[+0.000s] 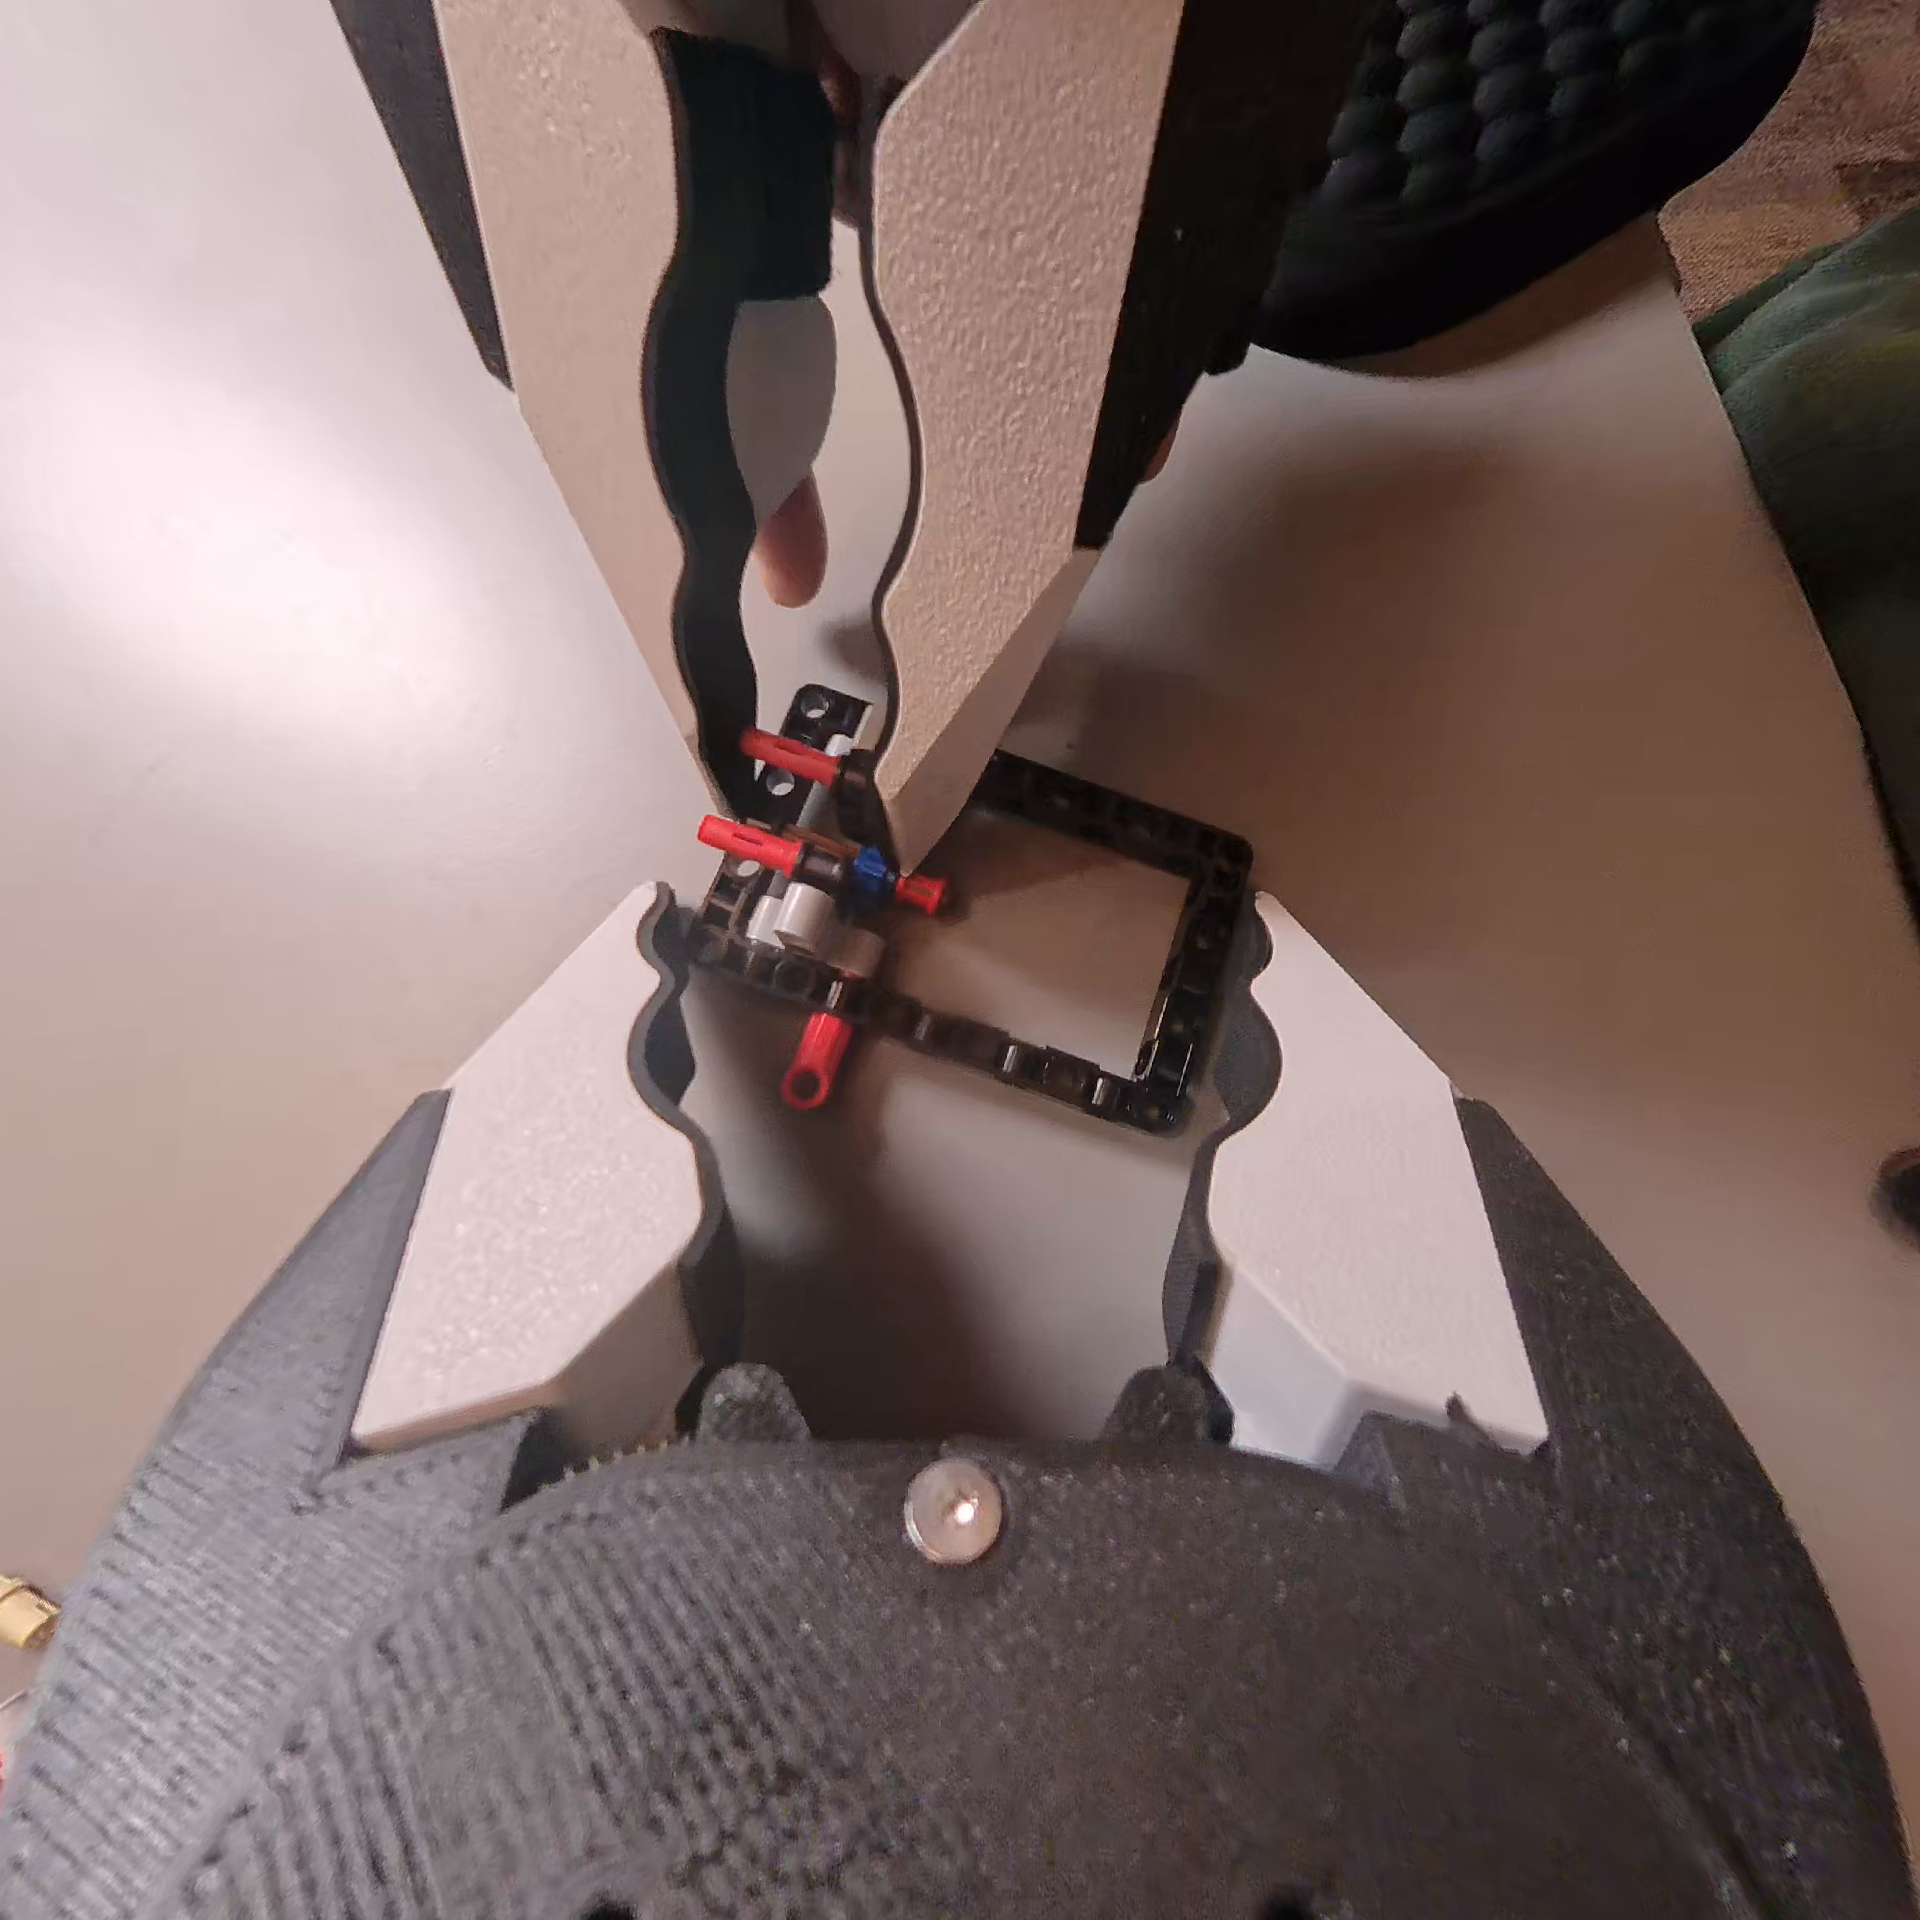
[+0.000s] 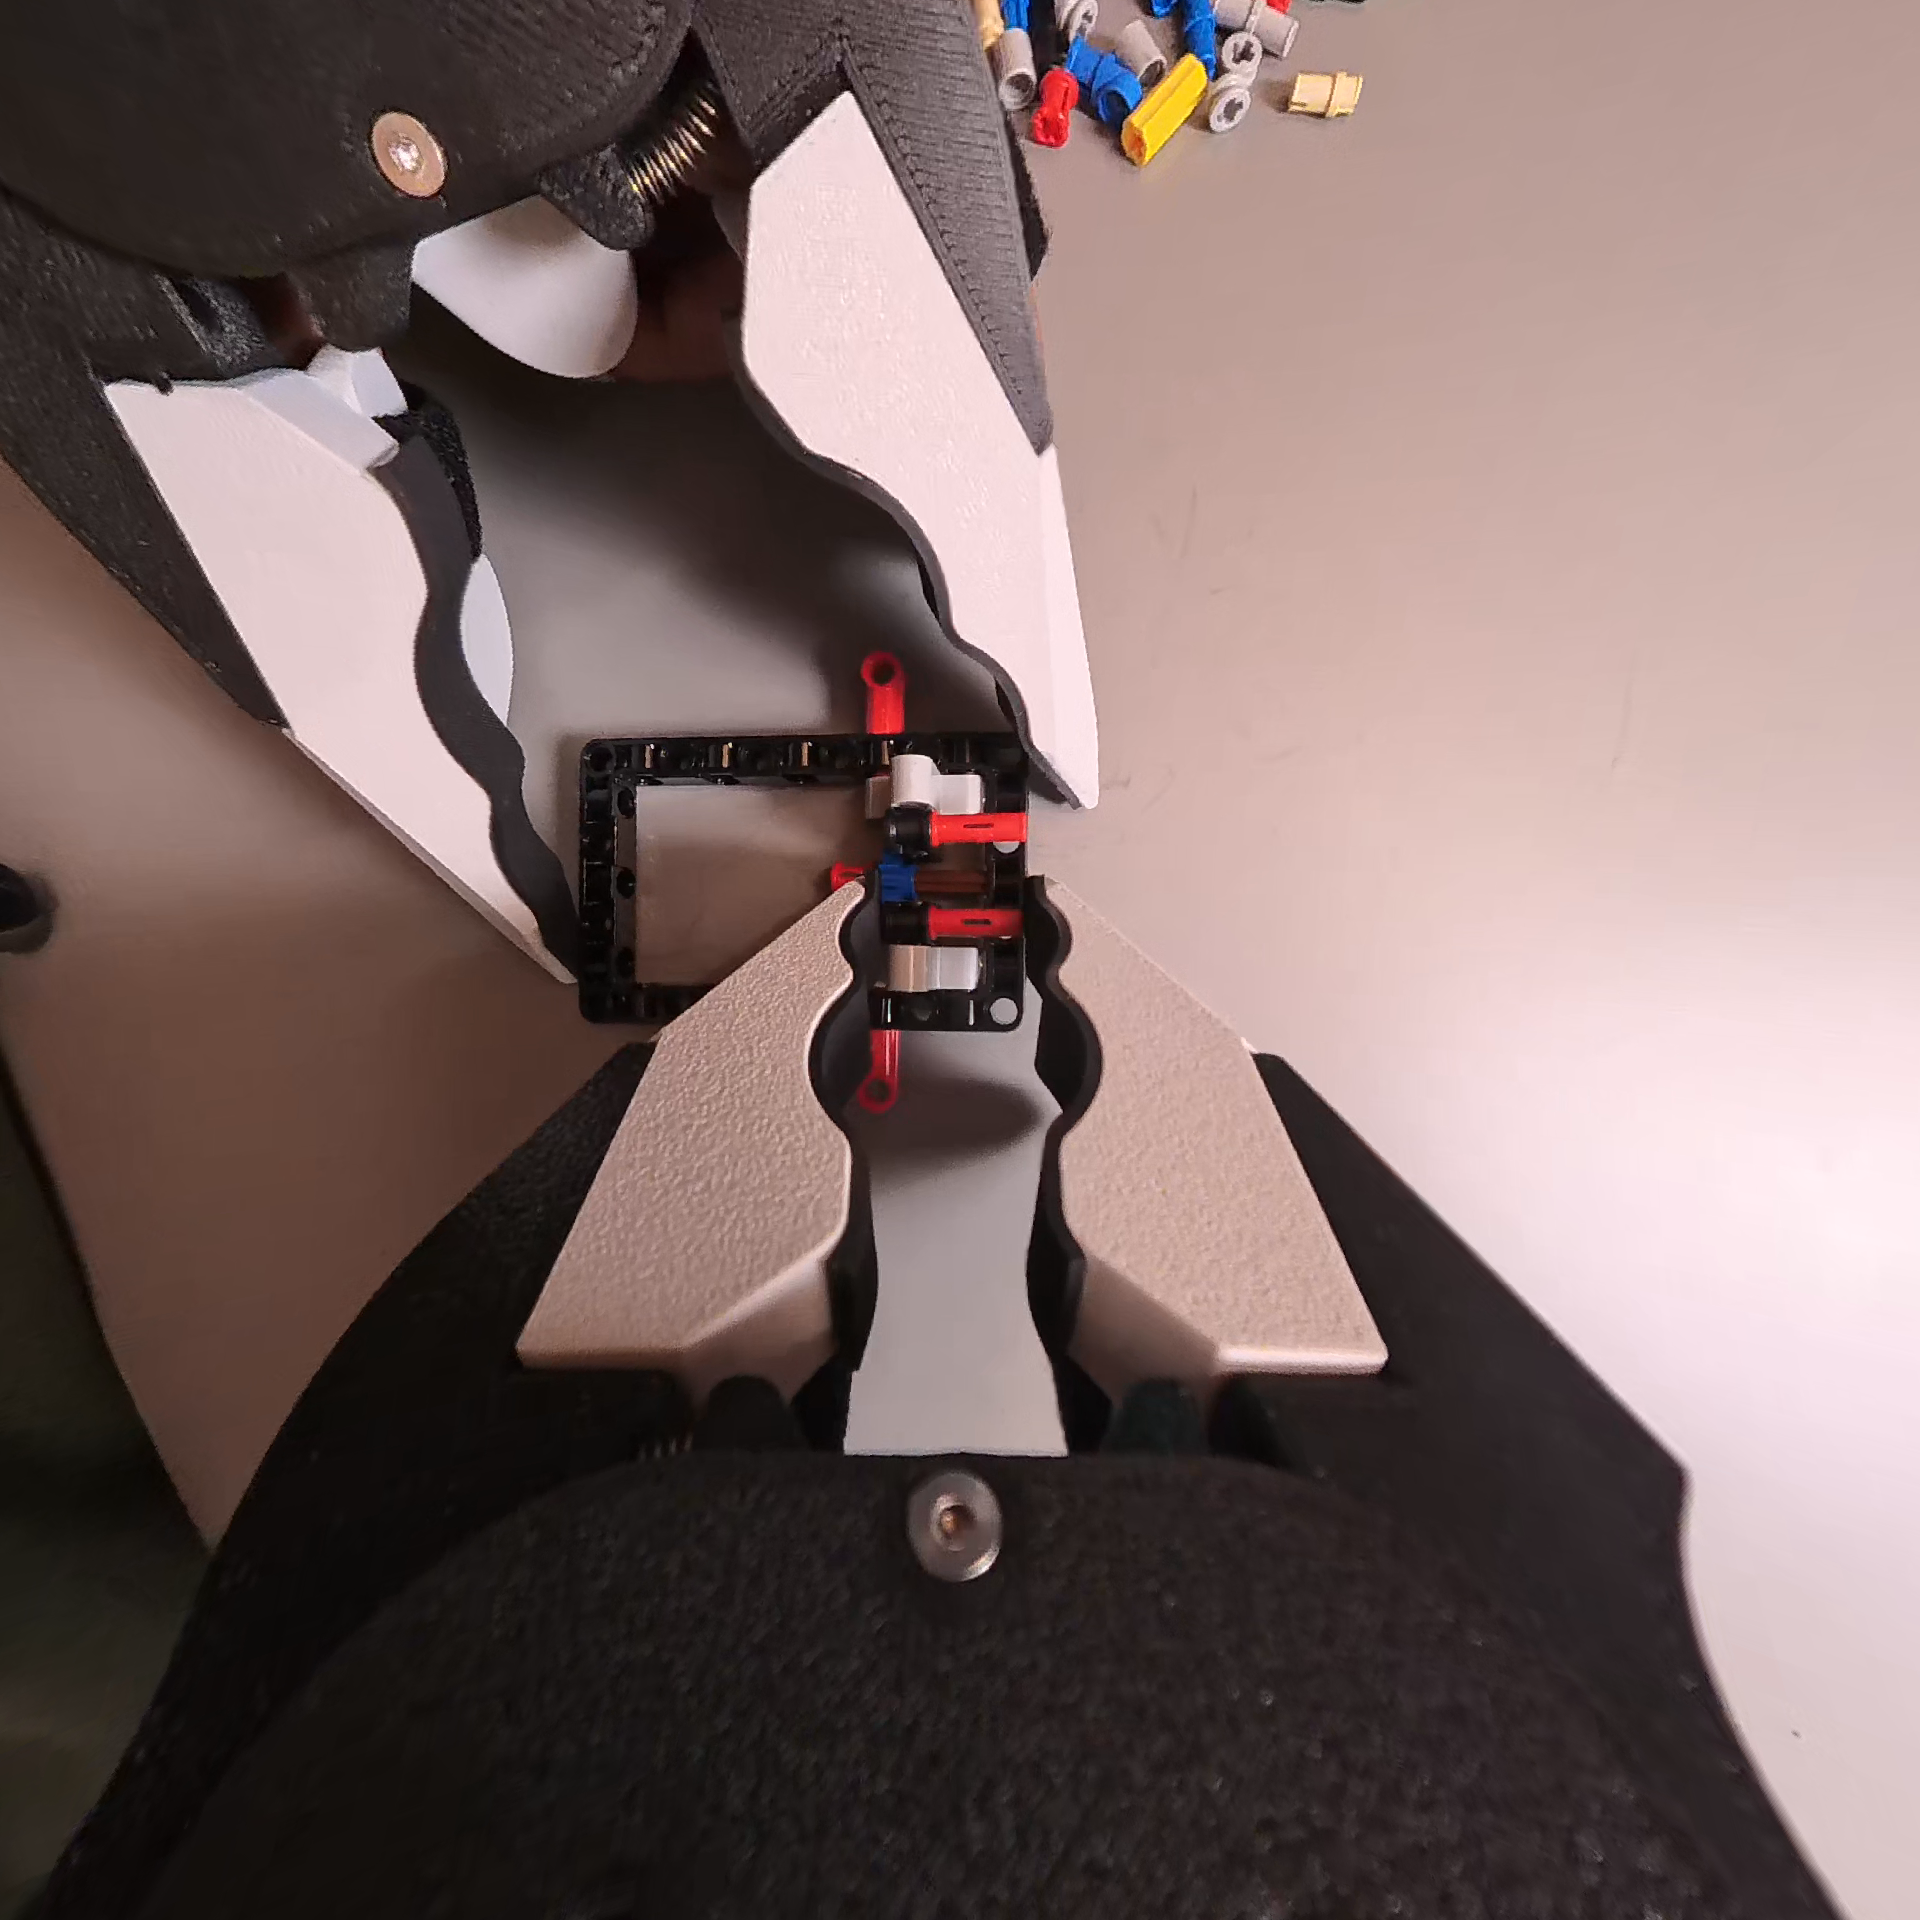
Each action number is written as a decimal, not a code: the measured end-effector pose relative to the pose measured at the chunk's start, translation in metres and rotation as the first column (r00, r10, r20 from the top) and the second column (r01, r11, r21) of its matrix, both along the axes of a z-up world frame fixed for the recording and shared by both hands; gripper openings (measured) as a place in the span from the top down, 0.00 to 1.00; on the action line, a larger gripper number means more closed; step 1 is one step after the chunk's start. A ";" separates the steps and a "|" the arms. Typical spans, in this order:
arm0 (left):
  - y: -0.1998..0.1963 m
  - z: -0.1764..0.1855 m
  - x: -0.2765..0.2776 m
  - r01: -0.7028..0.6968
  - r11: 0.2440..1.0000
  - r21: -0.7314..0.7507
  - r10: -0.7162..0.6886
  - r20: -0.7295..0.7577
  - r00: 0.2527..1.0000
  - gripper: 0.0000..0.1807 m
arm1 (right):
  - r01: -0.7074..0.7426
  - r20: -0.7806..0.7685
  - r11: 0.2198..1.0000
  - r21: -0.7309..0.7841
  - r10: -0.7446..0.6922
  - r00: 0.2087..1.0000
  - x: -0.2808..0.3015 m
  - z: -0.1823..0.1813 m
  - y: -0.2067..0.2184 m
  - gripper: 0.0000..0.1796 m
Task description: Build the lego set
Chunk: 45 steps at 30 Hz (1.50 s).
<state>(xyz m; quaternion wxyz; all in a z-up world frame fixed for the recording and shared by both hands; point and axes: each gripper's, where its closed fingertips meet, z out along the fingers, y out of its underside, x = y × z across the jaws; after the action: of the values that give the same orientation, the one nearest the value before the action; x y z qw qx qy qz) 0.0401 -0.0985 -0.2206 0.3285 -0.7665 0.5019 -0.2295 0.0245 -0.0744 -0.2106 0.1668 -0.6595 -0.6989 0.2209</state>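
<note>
1. The left hand-held gripper (image 1: 951, 935) spans the black rectangular lego beam frame (image 1: 1195, 940), jaws spread to the frame's width with both tips at its outer edges; whether they press it is hard to judge.
2. The right hand-held gripper (image 2: 951, 904) is narrowed around the small black sub-frame with red pins (image 2: 961, 920), tips touching both sides.
3. The right gripper's fingers hide part of the frame's near corner.
4. Four red pieces and one blue connector (image 2: 896, 878) show.
5. Both frames lie on the pale worktop (image 2: 1455, 727).
6. Loose coloured lego pieces (image 2: 1153, 73), cut off at the edge, lie well apart.
</note>
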 end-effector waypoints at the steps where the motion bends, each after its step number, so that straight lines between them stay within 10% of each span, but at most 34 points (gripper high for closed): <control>1: 0.000 0.000 0.000 -0.001 1.000 0.000 0.001 -0.001 1.000 0.43 | 0.004 0.001 1.000 0.004 -0.004 1.000 0.000 0.000 0.000 0.86; 45: -0.001 0.000 0.000 -0.016 1.000 0.008 0.016 0.010 1.000 0.43 | 0.043 -0.096 0.998 -0.037 -0.046 0.994 0.008 0.038 0.004 0.79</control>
<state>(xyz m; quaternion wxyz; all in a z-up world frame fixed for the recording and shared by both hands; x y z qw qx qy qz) 0.0400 -0.0990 -0.2207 0.3357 -0.7680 0.4952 -0.2286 0.0328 -0.0701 -0.1726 0.1939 -0.6662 -0.6711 0.2610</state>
